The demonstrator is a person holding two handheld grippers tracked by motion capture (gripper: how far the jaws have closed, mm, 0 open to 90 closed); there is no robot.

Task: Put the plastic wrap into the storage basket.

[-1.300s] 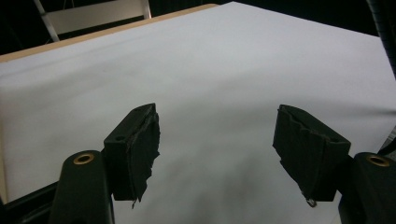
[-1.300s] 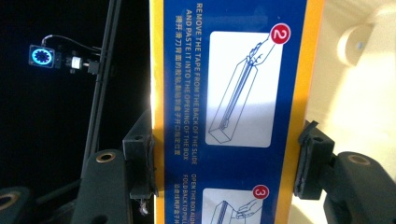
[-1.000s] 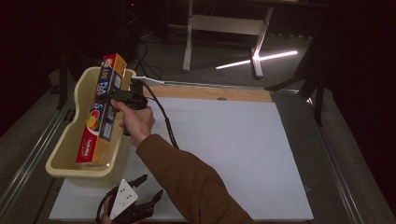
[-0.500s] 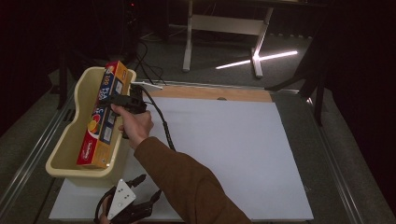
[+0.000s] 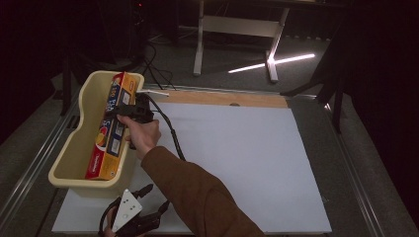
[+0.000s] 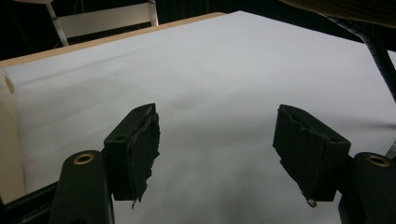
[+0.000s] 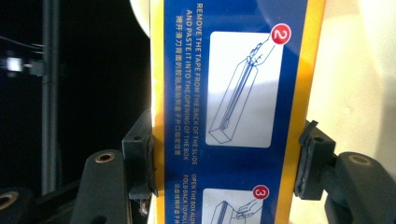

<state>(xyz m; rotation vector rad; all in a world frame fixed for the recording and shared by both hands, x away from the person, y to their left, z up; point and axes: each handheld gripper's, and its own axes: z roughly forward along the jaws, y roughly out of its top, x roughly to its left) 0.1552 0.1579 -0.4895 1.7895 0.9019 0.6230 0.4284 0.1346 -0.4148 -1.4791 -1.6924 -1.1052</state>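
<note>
The white table carries a cream plastic tub at its left edge, and in that tub a long blue-and-yellow box lies slanted, its near end low against the tub floor and its far end propped up over the far rim. The right gripper has its jaws on either long side of the box about the upper half, so the step in hand looks like either the lift-out or the set-down of the box in the tub (the pictures alone do not settle which). From the right gripper view the box fills the gap between the two pads, the left pad pressed to its yellow edge and the right pad touching the other edge, so I judge the jaws clamped on it. If the box is coming out, the next move calls for a straight raise along the box's own slant, so the low end clears the tub wall without dragging. The left gripper waits low, near the table's front edge, well apart from the box; its own view shows its pads wide apart with bare table between them. The high view gives the tub and the box's tilt; the right gripper view gives the pad contact and the printed instruction panels.
</note>
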